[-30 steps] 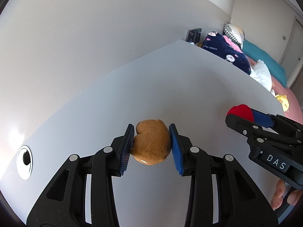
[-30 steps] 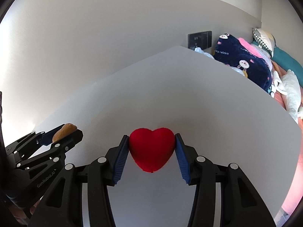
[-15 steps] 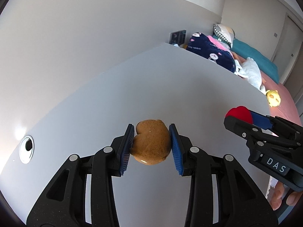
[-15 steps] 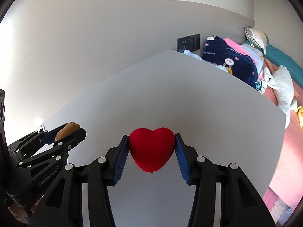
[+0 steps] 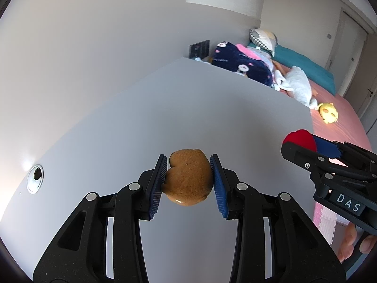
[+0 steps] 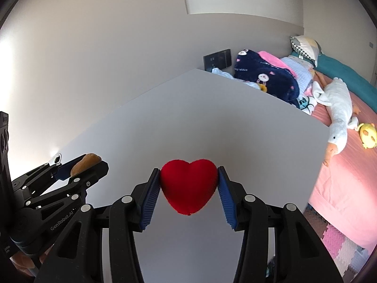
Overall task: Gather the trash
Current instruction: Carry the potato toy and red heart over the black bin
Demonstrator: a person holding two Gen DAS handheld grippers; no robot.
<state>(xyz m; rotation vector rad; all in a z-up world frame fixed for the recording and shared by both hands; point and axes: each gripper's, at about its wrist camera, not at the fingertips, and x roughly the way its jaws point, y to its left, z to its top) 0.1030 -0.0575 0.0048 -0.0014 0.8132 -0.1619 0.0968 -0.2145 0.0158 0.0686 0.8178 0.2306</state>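
My left gripper point(image 5: 188, 184) is shut on a brown bun-shaped lump point(image 5: 188, 176), held above the white table point(image 5: 188, 108). My right gripper point(image 6: 188, 191) is shut on a red plush heart point(image 6: 188, 185), also held above the table point(image 6: 212, 118). The right gripper with the heart point(image 5: 300, 139) shows at the right of the left wrist view. The left gripper with the brown lump point(image 6: 86, 160) shows at the lower left of the right wrist view.
A cable hole with a metal ring point(image 5: 35, 179) sits in the table at the left. Beyond the table's right edge is a bed point(image 6: 348, 165) with a navy blanket point(image 6: 266, 77), a white plush goose point(image 6: 337, 108) and a yellow toy point(image 6: 367, 136). Foam mats point(image 6: 341, 245) cover the floor.
Both grippers have swung to the right with their objects still held. More of the bed and floor has come into view. The table has shifted left in both views.
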